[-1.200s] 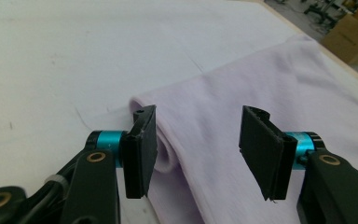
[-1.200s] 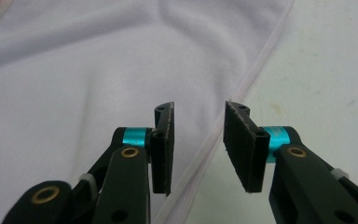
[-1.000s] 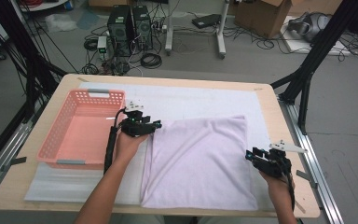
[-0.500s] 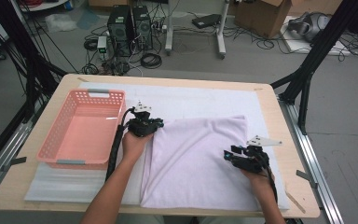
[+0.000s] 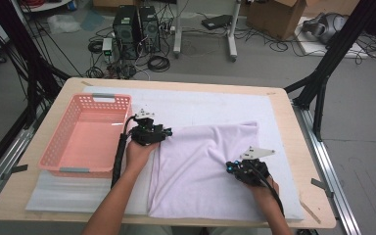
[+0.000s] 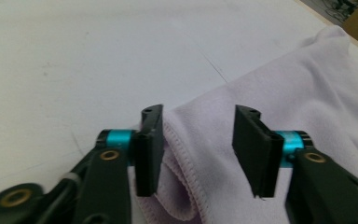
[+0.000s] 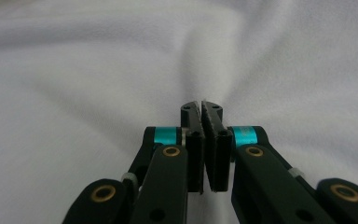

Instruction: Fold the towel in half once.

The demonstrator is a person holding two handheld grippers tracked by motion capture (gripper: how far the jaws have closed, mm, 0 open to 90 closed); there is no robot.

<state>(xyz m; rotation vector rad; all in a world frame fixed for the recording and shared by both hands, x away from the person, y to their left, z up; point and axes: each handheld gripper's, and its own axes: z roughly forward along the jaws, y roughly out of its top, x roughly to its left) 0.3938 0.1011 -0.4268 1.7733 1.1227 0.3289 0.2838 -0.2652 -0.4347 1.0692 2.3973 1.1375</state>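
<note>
A pale lilac towel (image 5: 200,161) lies spread on the white mat. At the towel's upper left corner my left gripper (image 5: 168,132) is open. Its jaws have just been opening, and the towel's folded hem (image 6: 186,154) sits loose between them in the left gripper view (image 6: 198,140). My right gripper (image 5: 231,167) rests on the right half of the towel, pointing left. Its jaws have just been closing and are shut (image 7: 204,109) on a small pinch of towel fabric (image 7: 98,70), with creases running out from the tips.
A pink plastic basket (image 5: 58,142) stands at the left of the table, just behind the left hand. The white mat (image 5: 200,105) covers most of the wooden table (image 5: 176,83). Black frame posts stand at both sides.
My right gripper has moved left from the towel's right edge onto the cloth and closed there. The left hand has stayed at the towel's upper left corner.
</note>
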